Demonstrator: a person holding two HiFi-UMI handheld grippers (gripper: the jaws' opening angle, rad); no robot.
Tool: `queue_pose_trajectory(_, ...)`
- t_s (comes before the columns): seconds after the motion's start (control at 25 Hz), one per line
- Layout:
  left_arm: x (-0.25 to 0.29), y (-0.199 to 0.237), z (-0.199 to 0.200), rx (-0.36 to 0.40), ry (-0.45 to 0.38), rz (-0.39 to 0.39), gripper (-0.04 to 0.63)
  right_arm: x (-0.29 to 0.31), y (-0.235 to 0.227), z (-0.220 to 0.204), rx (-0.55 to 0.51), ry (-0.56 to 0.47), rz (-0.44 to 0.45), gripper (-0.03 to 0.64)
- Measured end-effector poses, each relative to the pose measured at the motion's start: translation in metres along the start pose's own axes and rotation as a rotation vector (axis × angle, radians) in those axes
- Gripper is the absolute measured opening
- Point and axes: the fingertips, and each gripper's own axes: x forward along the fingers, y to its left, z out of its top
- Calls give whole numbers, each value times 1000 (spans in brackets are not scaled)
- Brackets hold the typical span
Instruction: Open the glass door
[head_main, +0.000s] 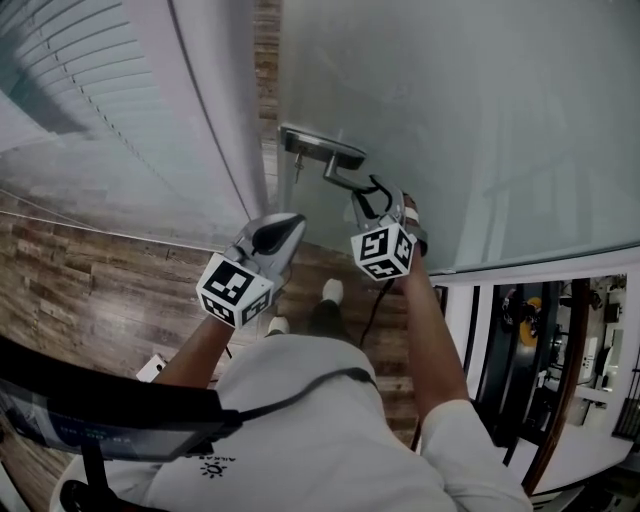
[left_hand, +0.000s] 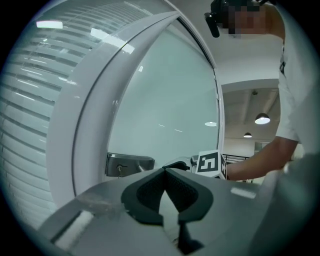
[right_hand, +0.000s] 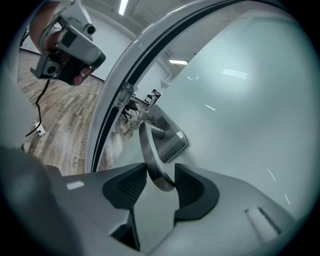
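Stands on a brown wood-plank floor (head_main: 90, 300) before a large frosted glass door (head_main: 480, 120), with a white short-sleeved shirt and both forearms filling the bottom of the head view

Reaches the right hand-held gripper (right_hand: 161, 172) up to the brushed silver metal lever handle (right_hand: 150, 155), which sits near the door's edge next to the white door frame (left_hand: 95, 100). Has that gripper's jaws apart, with the free end of the lever between them. Shows the lever lying close against the pad on the right of the right gripper view, with a sliver of gap beside the other pad lower down and no plain squeeze on the metal

Shows the lever springing from a rectangular silver metal lock plate (right_hand: 172, 135) fixed flat on the glass, and a small key (head_main: 297, 168) hanging at that plate. Leaves a narrow strip of floor visible between the door's edge and the frame in the head view

Holds the left hand-held gripper (left_hand: 166, 170) just beside the right one, lower and further left in the head view, clear of door, plate and lever, and aimed toward the plate. Has its black ribbed pads together at the tips, with nothing between them

Shows white slatted blinds (left_hand: 30, 110) behind the glass panel on the far side of the frame, round ceiling lamps (left_hand: 262, 119) lit past the door's other edge, and a black cable (head_main: 375, 300) trailing down from the right hand-held gripper
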Motion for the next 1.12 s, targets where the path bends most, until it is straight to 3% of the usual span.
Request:
queue_pose_trajectory(0.28, 59, 17, 1, -25, 12, 44, 5, 35, -23, -8, 8, -64, 50, 179)
queue_pose_trajectory(0.52, 131, 48, 28, -39, 23, 113, 5, 78, -66, -11, 43, -112, 152, 172)
queue_pose_trajectory(0.84, 134, 36, 26, -23, 21, 224, 5, 73, -61, -4, 8, -188, 204, 152)
queue_pose_trajectory(1.12, 136, 28, 19, -5, 10, 315, 5, 74, -61, -5, -41, -184, 154, 143)
